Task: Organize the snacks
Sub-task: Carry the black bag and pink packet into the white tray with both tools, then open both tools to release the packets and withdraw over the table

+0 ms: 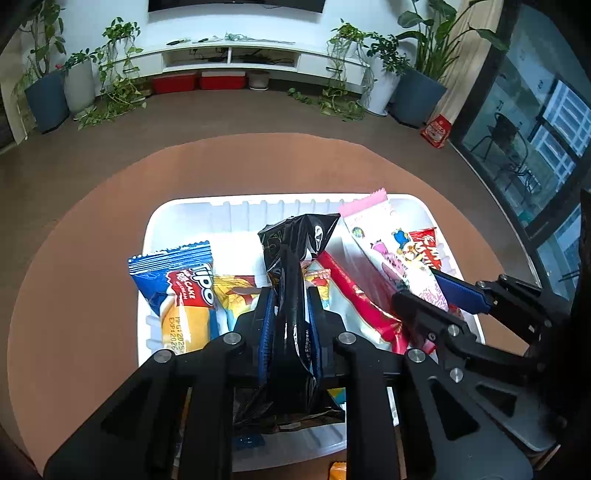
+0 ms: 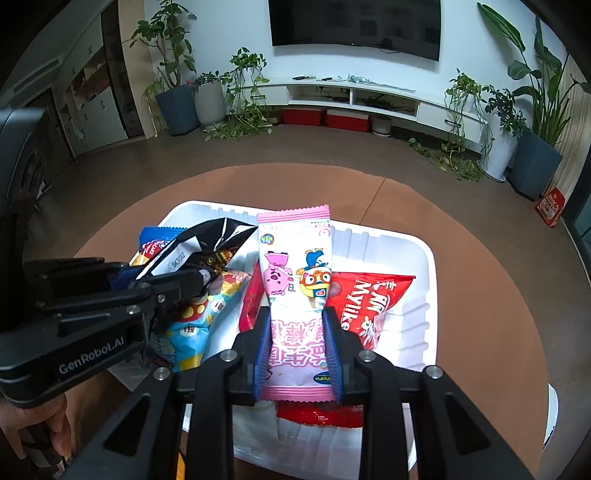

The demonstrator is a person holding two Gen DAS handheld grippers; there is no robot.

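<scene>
Nearest the lens in the left wrist view, the left gripper (image 1: 290, 317) was clamped on a crumpled black foil snack packet (image 1: 295, 280), its blue-padded fingers (image 1: 266, 325) pressing both sides of the wrapper, which rose toward centre frame over a shallow white ribbed plastic tray (image 1: 177, 214). In the right wrist view, the right gripper (image 2: 298, 332) gripped a pink-and-white cartoon-printed snack packet (image 2: 295, 273) the same way, the packet standing tall at centre frame with its serrated pink top edge uppermost.

Only the left camera showed the blue-and-orange cake wrapper (image 1: 181, 291) in full, lying at the tray's left side, and a long red stick-shaped packet (image 1: 354, 295) slanting to the right of the black one. Only the right camera showed the red bag with white lettering (image 2: 365, 306) spread flat at the tray's right, a blue-and-yellow cartoon bag (image 2: 195, 325) at lower left, and part of a hand (image 2: 33, 432) in the bottom left corner.

The tray sat on a round orange-brown tabletop (image 2: 480, 229). Beyond it, in the upper frame, stood a white low media cabinet (image 2: 369, 96), a wall-mounted dark television (image 2: 354, 26) and potted green plants (image 2: 173, 66).
</scene>
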